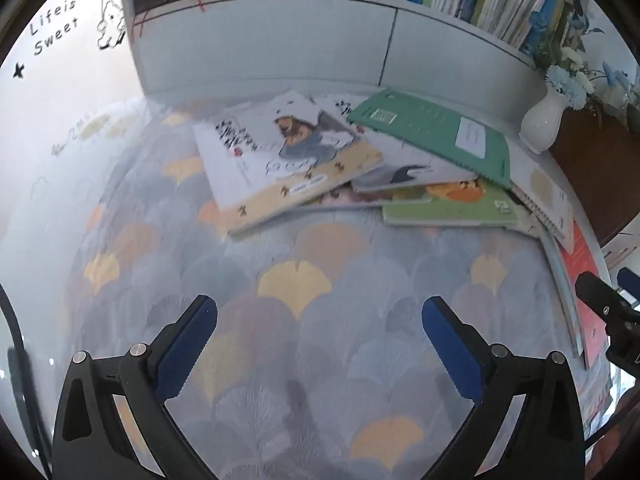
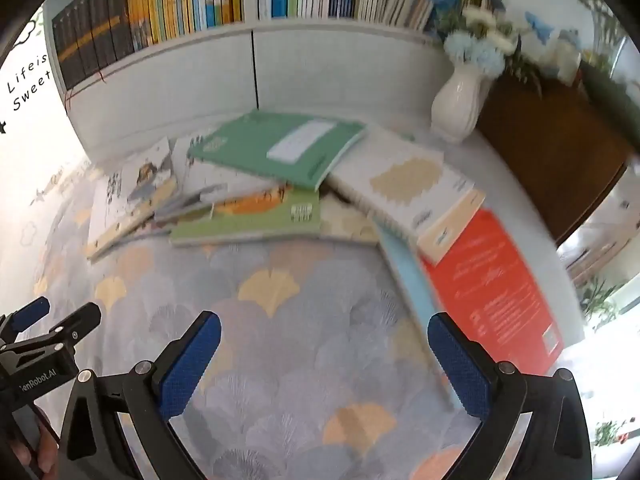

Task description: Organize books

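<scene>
Several books lie in a loose heap on the patterned tablecloth (image 1: 296, 280). A white picture book (image 1: 280, 160) lies at the left, a green notebook (image 1: 432, 132) on top, a light green book (image 1: 448, 208) below it. In the right wrist view I see the green notebook (image 2: 280, 148), a cream spiral notebook (image 2: 412, 188), a pale blue book (image 2: 408, 280) and a red book (image 2: 496, 284). My left gripper (image 1: 320, 336) is open and empty above the cloth, short of the heap. My right gripper (image 2: 324, 356) is open and empty, its right finger near the pale blue book.
A white shelf unit (image 2: 320, 64) full of upright books stands behind the heap. A white vase (image 2: 460, 100) with blue flowers stands at the back right beside a brown cabinet (image 2: 560, 152). The other gripper shows at the frame edge in each view (image 1: 608, 312) (image 2: 40, 340).
</scene>
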The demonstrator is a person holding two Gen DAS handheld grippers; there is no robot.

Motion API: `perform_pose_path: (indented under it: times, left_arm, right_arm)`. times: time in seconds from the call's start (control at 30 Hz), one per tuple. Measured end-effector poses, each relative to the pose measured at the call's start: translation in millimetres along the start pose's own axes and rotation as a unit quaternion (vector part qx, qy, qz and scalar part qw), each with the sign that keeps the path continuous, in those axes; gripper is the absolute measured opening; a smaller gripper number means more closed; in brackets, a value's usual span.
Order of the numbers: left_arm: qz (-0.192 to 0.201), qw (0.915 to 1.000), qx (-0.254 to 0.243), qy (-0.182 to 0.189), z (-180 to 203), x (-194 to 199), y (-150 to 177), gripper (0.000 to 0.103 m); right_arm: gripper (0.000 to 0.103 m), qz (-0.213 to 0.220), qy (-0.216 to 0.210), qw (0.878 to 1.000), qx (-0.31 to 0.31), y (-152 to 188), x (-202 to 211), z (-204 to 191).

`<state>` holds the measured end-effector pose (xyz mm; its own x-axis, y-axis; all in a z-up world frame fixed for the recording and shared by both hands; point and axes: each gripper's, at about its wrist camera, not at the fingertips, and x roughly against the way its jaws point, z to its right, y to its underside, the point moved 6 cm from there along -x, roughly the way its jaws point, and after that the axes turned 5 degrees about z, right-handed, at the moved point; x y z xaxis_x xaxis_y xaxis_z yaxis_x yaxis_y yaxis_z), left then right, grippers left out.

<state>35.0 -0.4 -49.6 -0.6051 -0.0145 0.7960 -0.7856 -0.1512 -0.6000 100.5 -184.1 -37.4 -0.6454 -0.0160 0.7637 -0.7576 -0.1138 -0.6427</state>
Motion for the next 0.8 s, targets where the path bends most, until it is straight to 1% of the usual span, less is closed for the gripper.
perform_pose_path:
  times: [0.1,0.2,0.23,0.27,0.33,0.6,0.7,0.8]
  left_arm:
    - [0.005,0.9997,-0.019,-0.011,-0.2,-1.8,-8.1,0.102]
    - [0.017,0.9996,-0.02,-0.01,3.9,2.7,-13.4,0.102]
    - [-0.005,0.9996,-0.022,-0.017,1.5,0.6,-11.5,0.102]
    - [-0.007,0.9997,-0.02,-0.015,1.1,-0.1,-11.4,0.102]
    - [0.013,0.9998,-0.016,-0.005,3.3,3.7,-9.9,0.102]
    - [0.008,0.9996,-0.027,-0.01,6.2,2.9,-8.7,0.102]
    - [0.015,0.9996,-0.025,-0.007,7.0,3.2,-8.5,0.102]
    - [0.017,0.9994,-0.027,-0.012,5.8,2.2,-8.9,0.102]
  right_arm:
    - [0.103,0.0,0.006,1.0,0.001,-10.9,1.1,1.8]
    - [0.103,-0.01,0.007,1.0,-0.002,-13.3,-3.3,4.5]
    - [0.103,-0.011,0.007,1.0,-0.002,-12.9,-4.1,5.5]
    - [0.103,-0.013,0.007,1.0,-0.003,-12.4,-4.6,5.9]
    - [0.103,-0.019,0.007,1.0,-0.002,-11.2,-6.1,5.2]
    - [0.103,-0.013,0.013,1.0,0.008,-12.7,-2.7,2.1]
    - [0.103,-0.017,0.014,1.0,0.008,-11.3,-4.2,2.6]
    - [0.103,-0.022,0.012,1.0,0.005,-9.1,-6.1,4.2]
